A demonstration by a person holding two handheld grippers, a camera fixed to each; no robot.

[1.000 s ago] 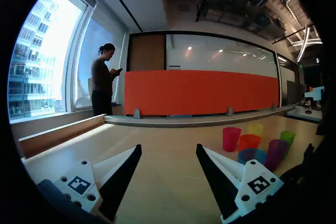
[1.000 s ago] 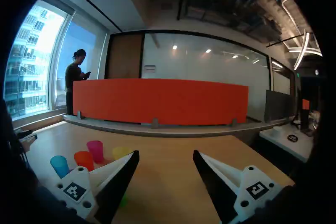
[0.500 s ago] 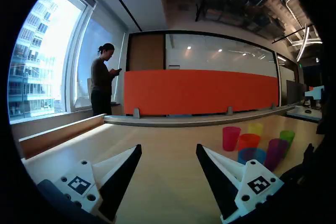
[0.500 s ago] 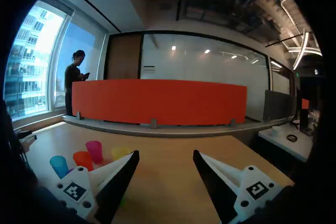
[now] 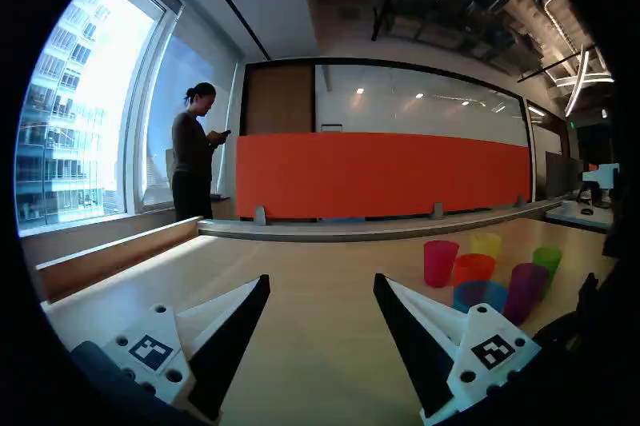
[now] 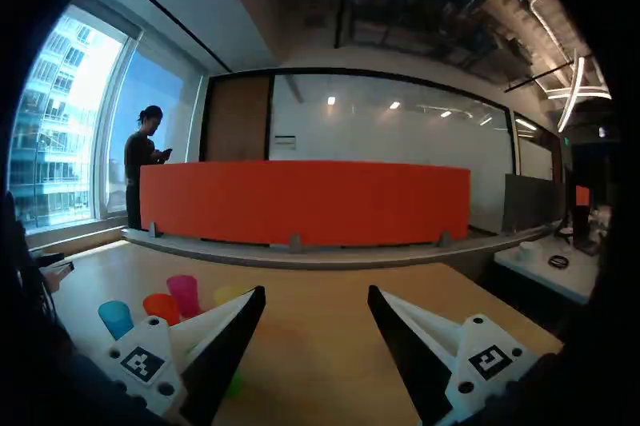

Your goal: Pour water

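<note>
In the left gripper view, left gripper point(image 5: 320, 277) low over the pale wooden table point(image 5: 320, 346), jaws spread wide, gripping nothing, bare tabletop between the fingers. At 3 to 4 o'clock from the fingertips, a tight cluster of six plastic cups, all upright on the table:
- pink cup point(image 5: 440, 263) nearest the middle
- yellow cup point(image 5: 486, 244) behind it, toward 2 o'clock
- orange cup point(image 5: 474, 268) just beside the pink one
- blue cup point(image 5: 478, 296) in front of the orange one, partly hidden by the right-hand finger
- purple cup point(image 5: 526, 290) at the blue one's 3 o'clock
- green cup point(image 5: 547, 260) behind the purple one

Contents too far off to tell. At 12 o'clock, across the table, a long orange panel point(image 5: 384, 176). At 10 o'clock, a person point(image 5: 192, 158) standing by the tall window point(image 5: 80, 106).

In the right gripper view, right gripper point(image 6: 315, 290) likewise low over the same table, jaws wide apart, holding nothing. Cups here at 8 to 9 o'clock from the fingertips, beyond and partly behind the left-hand finger. Blue cup farthest out, then orange cup, pink cup, and yellow cup just clear of the finger's edge. Orange panel again at 12 o'clock, person at 10 o'clock beside the window.
</note>
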